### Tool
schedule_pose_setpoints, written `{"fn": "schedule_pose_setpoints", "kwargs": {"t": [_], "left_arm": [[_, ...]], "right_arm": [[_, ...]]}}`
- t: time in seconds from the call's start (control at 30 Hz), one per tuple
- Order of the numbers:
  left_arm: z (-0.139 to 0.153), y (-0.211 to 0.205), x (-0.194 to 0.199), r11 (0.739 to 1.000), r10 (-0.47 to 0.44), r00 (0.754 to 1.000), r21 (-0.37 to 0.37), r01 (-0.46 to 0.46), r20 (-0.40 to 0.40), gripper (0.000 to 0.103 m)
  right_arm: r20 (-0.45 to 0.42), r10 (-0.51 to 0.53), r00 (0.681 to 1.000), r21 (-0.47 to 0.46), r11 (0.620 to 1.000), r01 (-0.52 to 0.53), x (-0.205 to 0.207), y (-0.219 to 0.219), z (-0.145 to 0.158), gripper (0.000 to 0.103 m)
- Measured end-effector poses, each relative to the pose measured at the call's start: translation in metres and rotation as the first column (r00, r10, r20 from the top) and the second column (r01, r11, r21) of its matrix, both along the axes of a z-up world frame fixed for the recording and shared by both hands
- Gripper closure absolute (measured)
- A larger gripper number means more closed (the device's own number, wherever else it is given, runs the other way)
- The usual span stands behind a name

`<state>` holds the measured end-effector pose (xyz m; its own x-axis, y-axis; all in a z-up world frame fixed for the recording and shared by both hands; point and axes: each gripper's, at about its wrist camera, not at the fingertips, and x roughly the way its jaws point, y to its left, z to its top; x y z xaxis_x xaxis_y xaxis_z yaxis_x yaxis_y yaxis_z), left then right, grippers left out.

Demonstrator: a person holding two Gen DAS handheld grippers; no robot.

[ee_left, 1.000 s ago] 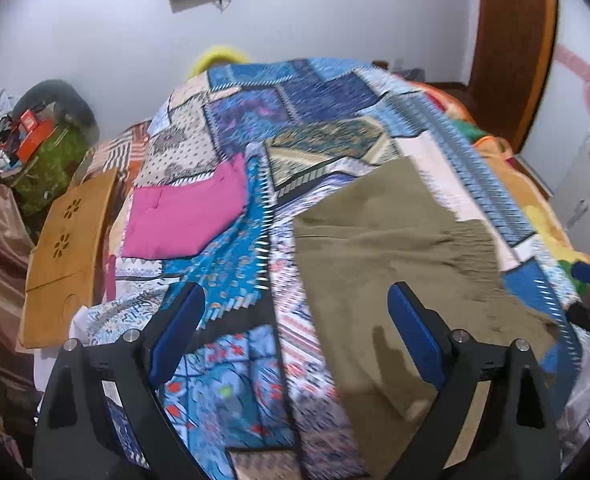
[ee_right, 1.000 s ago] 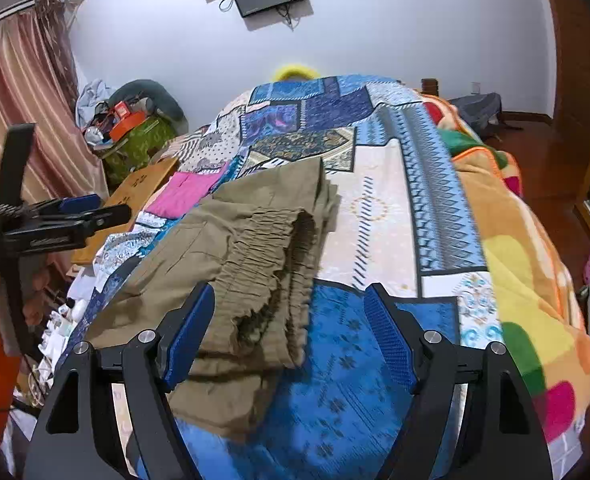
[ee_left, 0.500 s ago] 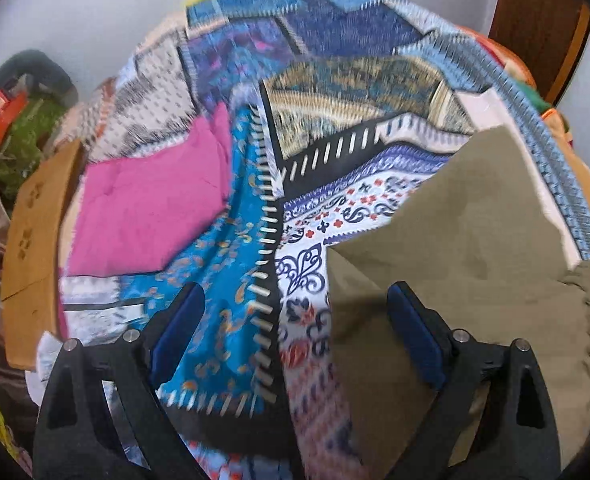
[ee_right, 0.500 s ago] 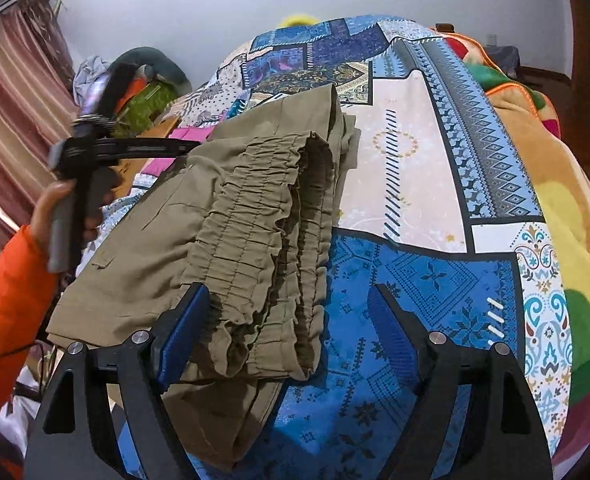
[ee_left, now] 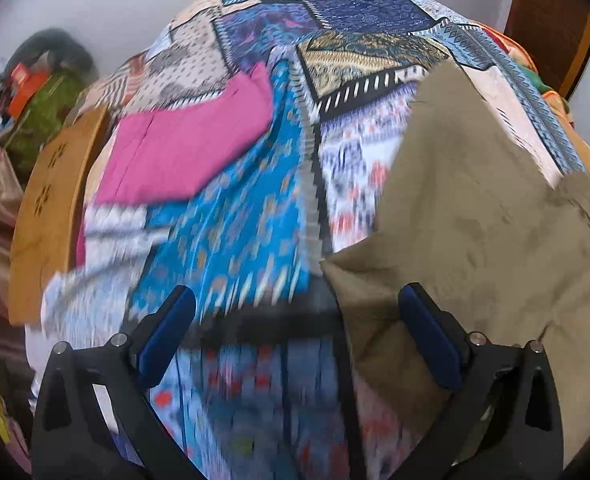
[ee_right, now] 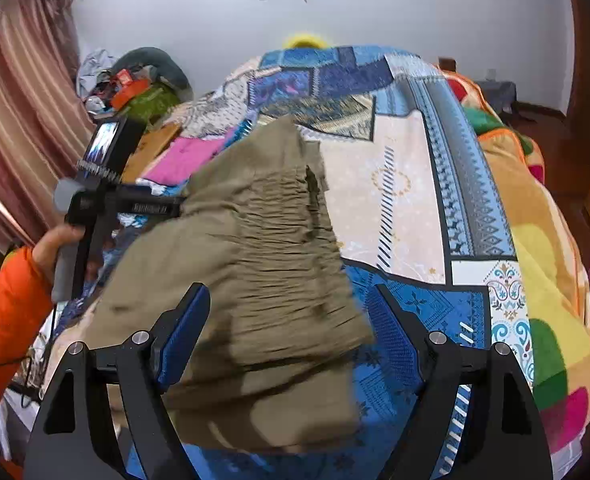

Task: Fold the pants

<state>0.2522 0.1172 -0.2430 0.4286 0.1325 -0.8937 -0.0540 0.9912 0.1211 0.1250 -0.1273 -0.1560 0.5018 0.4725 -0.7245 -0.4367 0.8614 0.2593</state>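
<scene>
The olive-green cotton pants [ee_right: 255, 264] lie folded over on the patchwork bedspread [ee_right: 411, 200] of blue, cream and gold printed panels, filling the centre and lower left of the right wrist frame, with the gathered elastic waistband [ee_right: 295, 248] running down the middle of the frame toward the lower edge. In the left wrist frame the same pants [ee_left: 483, 232] occupy the right half, their smooth leg fabric reaching from the upper right down to the bottom edge.

The right gripper [ee_right: 291, 332] sits at the bottom of its frame with its blue-padded fingers [ee_right: 183, 336] spread wide; the waistband end lies in the gap between them, and no pad is pressed onto the cloth. The left gripper [ee_left: 295, 336] is likewise spread apart at the bottom of its own frame, its right-hand pad [ee_left: 431, 336] over the edge of the pants and its left-hand pad over the blue patterned bedspread [ee_left: 235, 232] (this view is blurred, so whether the pad touches cloth I cannot tell). From the right wrist view, the left gripper [ee_right: 151, 206] appears at middle left, held by a hand [ee_right: 55, 248] in an orange sleeve, its tip at the pants' left edge.

A folded magenta garment [ee_left: 183, 148] lies in the upper left of the left wrist frame, well apart from the pants, with a tan wooden board [ee_left: 47, 208] beside it at the left edge.
</scene>
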Motion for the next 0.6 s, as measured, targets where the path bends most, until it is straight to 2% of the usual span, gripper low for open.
{"fn": "schedule_pose_setpoints", "kwargs": {"t": [0.13, 0.33, 0.47, 0.57, 0.6], "left_arm": [[0.009, 0.001, -0.046, 1.0, 0.026, 1.0, -0.017, -0.026, 0.008, 0.0], [0.013, -0.005, -0.108, 0.991, 0.04, 0.999, -0.128, -0.038, 0.013, 0.0], [0.018, -0.005, -0.122, 0.987, 0.052, 0.998, -0.156, -0.048, 0.023, 0.0], [0.021, -0.003, -0.126, 0.989, 0.052, 0.998, -0.139, -0.047, 0.034, 0.0], [0.021, -0.001, -0.126, 0.989, 0.053, 0.998, -0.141, -0.047, 0.037, 0.0]], "right_arm": [[0.032, 0.014, 0.999, -0.008, 1.0, -0.014, -0.012, 0.002, 0.008, 0.025], [0.032, 0.021, 0.999, -0.046, 0.999, -0.019, -0.031, -0.005, -0.005, 0.025], [-0.002, 0.004, 1.0, -0.09, 0.996, -0.004, -0.037, -0.012, -0.022, 0.026], [-0.03, -0.003, 1.0, -0.056, 0.998, 0.002, -0.035, -0.021, -0.028, 0.029], [-0.038, -0.015, 0.999, -0.045, 0.999, 0.013, -0.033, -0.025, -0.03, 0.034]]}}
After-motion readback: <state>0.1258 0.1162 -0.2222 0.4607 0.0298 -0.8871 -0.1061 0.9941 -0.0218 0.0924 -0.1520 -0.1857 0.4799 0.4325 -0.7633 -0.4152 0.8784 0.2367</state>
